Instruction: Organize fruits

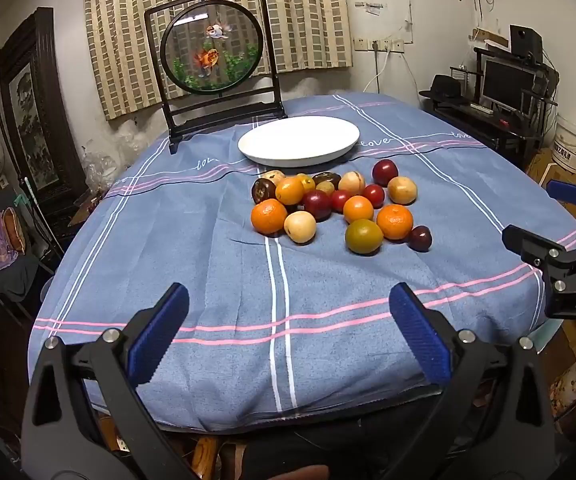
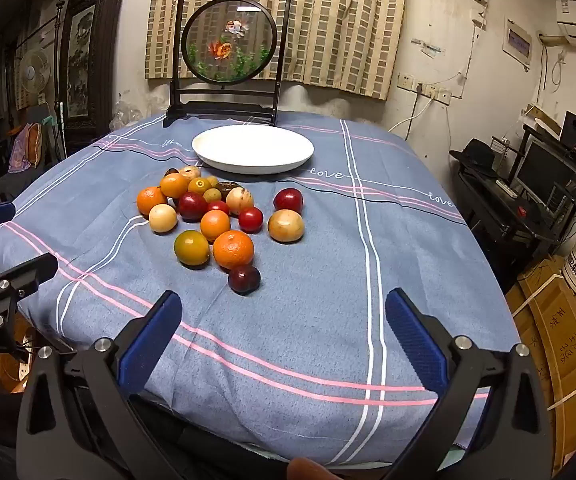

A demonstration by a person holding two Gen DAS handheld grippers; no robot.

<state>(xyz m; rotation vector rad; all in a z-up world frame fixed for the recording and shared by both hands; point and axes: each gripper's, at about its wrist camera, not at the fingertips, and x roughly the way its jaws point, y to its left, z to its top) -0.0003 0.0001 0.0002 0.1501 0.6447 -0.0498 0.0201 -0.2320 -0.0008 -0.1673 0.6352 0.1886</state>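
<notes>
Currently I hold both grippers spread and empty; the small dark red round plum (image 2: 244, 279) lies just ahead of my right gripper (image 2: 283, 332), nearer than my left gripper (image 1: 288, 332).

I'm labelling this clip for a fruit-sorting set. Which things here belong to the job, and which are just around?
Belongs to the job:
pile of fruits on the blue tablecloth
white plate, nothing on it
left gripper and right gripper, both open

Just around:
goldfish screen behind the plate
curtain
monitor
fan
</notes>
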